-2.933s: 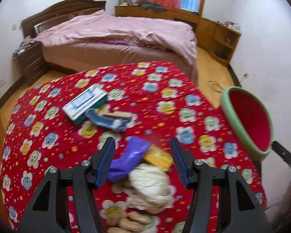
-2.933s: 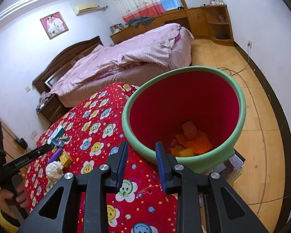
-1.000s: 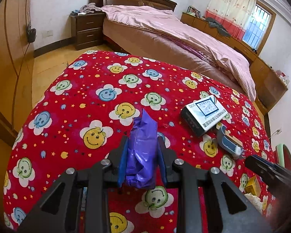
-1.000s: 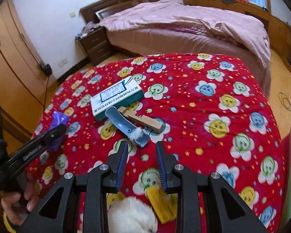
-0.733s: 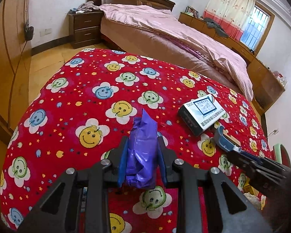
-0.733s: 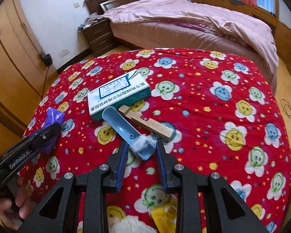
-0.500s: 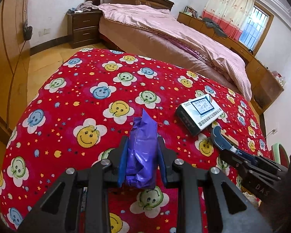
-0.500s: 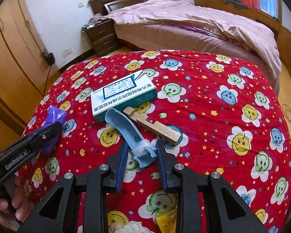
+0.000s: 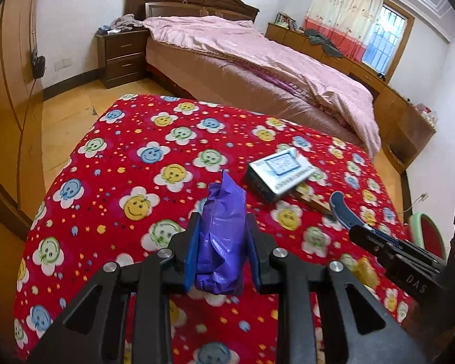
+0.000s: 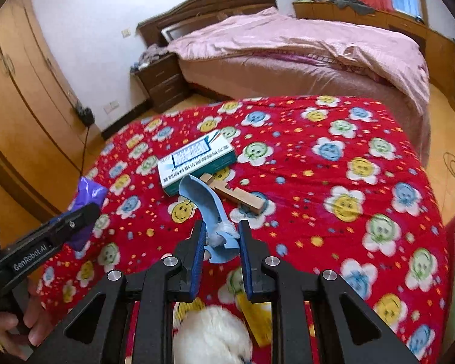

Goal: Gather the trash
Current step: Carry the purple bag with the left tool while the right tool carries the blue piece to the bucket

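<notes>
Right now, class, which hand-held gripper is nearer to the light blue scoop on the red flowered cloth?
Right. The right hand-held gripper has the light blue scoop between its closing jaws. The left hand-held gripper is off to the side, holding a purple plastic bag.

The red flowered tablecloth point(image 9: 112, 182) is viewed from close above, obliquely downward, by both wrist cameras, each facing the pink-covered bed point(image 9: 257, 72) beyond it. The white-and-teal box point(image 9: 280, 171) on the cloth is shared by both views, as is each opposite gripper.
</notes>
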The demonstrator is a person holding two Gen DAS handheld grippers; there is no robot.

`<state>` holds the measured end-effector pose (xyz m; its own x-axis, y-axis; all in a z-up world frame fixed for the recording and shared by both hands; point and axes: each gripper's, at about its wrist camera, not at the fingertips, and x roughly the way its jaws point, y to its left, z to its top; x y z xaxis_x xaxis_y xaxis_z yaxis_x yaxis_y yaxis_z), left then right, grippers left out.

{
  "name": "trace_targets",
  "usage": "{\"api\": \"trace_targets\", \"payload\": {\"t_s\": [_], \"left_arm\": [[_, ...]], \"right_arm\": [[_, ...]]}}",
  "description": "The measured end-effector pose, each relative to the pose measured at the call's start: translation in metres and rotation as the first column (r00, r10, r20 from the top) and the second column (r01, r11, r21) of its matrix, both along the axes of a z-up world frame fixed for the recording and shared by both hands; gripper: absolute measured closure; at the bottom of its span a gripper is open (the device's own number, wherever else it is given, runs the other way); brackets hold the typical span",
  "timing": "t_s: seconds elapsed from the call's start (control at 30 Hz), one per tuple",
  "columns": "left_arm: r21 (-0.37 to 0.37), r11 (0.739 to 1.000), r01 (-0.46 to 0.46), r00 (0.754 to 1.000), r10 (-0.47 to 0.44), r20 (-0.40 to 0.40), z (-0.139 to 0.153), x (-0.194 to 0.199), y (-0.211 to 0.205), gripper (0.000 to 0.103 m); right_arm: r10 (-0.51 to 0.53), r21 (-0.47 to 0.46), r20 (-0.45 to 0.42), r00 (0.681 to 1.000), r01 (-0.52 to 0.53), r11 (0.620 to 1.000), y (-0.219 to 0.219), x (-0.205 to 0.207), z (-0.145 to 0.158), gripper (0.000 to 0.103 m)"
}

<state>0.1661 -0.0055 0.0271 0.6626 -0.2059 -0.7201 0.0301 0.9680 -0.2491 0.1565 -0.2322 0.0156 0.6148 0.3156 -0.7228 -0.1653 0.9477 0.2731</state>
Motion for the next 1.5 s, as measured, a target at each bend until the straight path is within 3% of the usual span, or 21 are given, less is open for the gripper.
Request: {"api": "trace_targets", "payload": {"t_s": [0.5, 1.1, 1.5], "left_arm": [[-0.059, 0.991, 0.118, 0.991, -0.114, 0.067, 0.044, -0.054, -0.044, 0.075], [-0.071, 0.969, 0.238, 0.966, -0.229, 0.123, 0.081, -0.094, -0.087, 0.075], [-0.043, 0.925, 0.377, 0.919, -0.367, 0.144, 0.095, -0.108, -0.146, 0.075]], "right_arm": [[-0.18, 0.106, 0.131, 0.975, 0.166, 0.98, -0.076, -0.096, 0.06, 0.082], [-0.345, 0.16, 0.215, 0.913, 0.316, 0.935, -0.142, -0.178, 0.095, 0.082], [-0.461, 0.173, 0.23, 0.857, 0.43, 0.886, -0.182, -0.214, 0.097, 0.082]]}}
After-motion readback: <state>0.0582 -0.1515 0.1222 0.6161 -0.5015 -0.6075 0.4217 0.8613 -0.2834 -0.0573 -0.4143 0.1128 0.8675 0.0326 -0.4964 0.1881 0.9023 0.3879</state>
